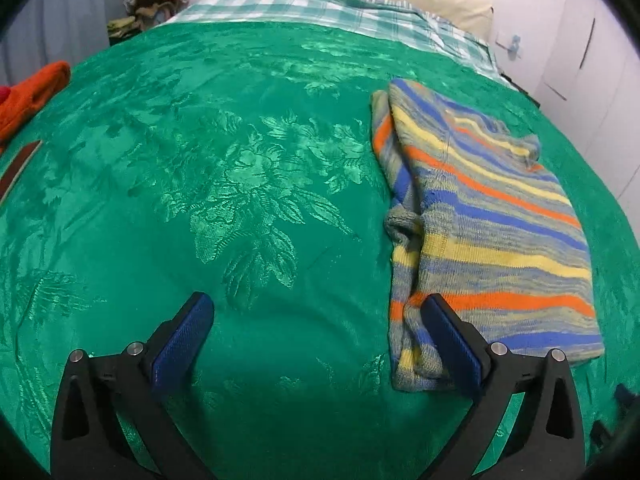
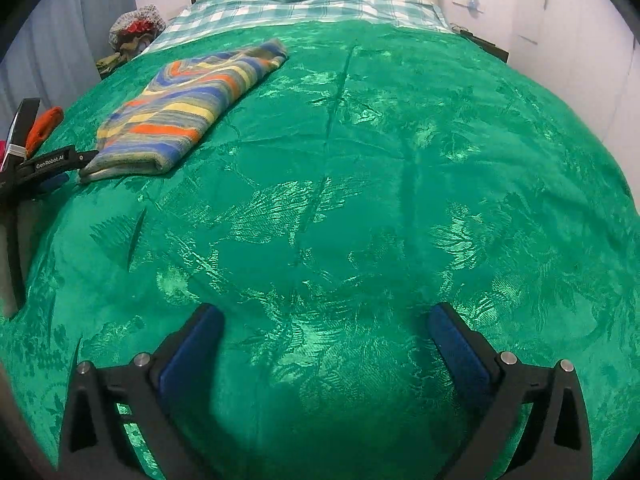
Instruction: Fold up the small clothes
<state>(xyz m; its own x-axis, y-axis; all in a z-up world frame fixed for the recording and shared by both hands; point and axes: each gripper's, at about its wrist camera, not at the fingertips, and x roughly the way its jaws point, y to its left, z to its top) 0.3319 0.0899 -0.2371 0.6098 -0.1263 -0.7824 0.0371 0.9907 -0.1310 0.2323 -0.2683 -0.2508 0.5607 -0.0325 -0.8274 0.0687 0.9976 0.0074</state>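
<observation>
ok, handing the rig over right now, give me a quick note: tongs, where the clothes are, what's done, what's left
Left tongs: open, nothing between them, over bare green bedspread; one finger overlaps the striped sweater's near corner in view, contact unclear.
Right tongs: open wide, empty, over bare bedspread.
Striped sweater: lies folded on the bedspread, sleeve tucked along one edge, released by both tongs.
Orange garment: at the bed's edge, beyond the left tongs, not yet folded as far as can be seen.
Done: sweater looks folded.
Left: likely the orange garment next; a pile of clothes sits beside the bed's head.
</observation>
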